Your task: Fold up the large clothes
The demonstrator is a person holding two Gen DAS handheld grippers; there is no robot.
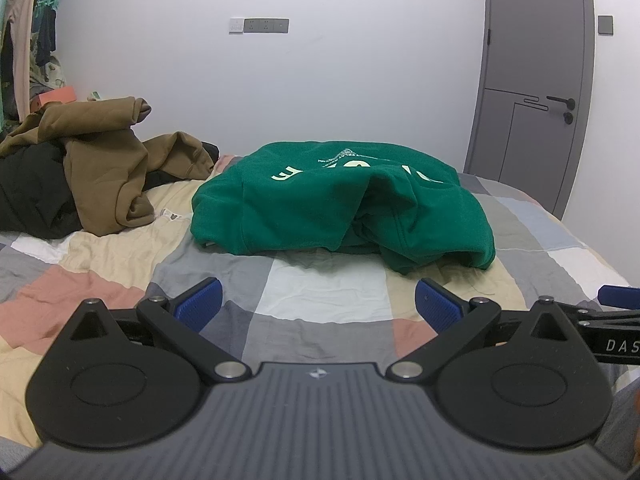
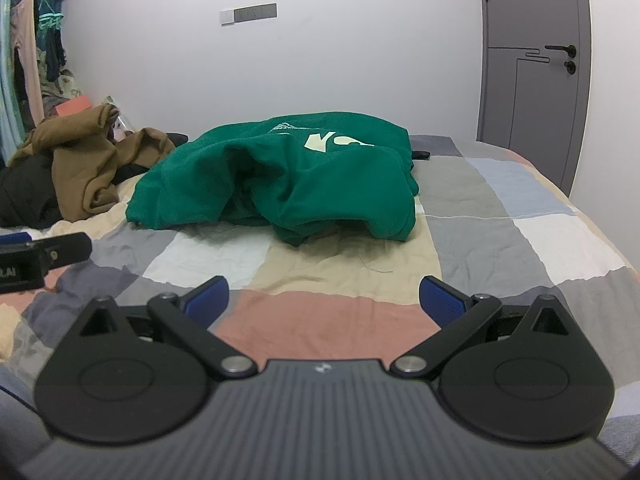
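Lying in a heap at the far left edge of the bed [image 1: 328,292], a brown garment [image 1: 104,160] was draped over black clothing [image 1: 32,196], with more clothes hanging [image 1: 20,40] behind it by the wall. To the right of that pile, around the middle of the bed and towards its far edge, sat the green sweatshirt [image 1: 332,208]: thick fleece, loosely bunched rather than flat, its front turned up so that pale lettering showed across the top, partly swallowed by a fold. Its near hem bulged and drooped onto the patchwork cover of grey, white, cream and pink squares, and one rumpled part hung lower at the right. The left gripper [image 1: 318,300] hovered over the near part of the bed, well short of the sweatshirt, jaws spread wide and holding nothing. The right gripper [image 2: 324,298] hung beside it, likewise wide apart and empty. A grey door [image 1: 536,80] stood at the far right.
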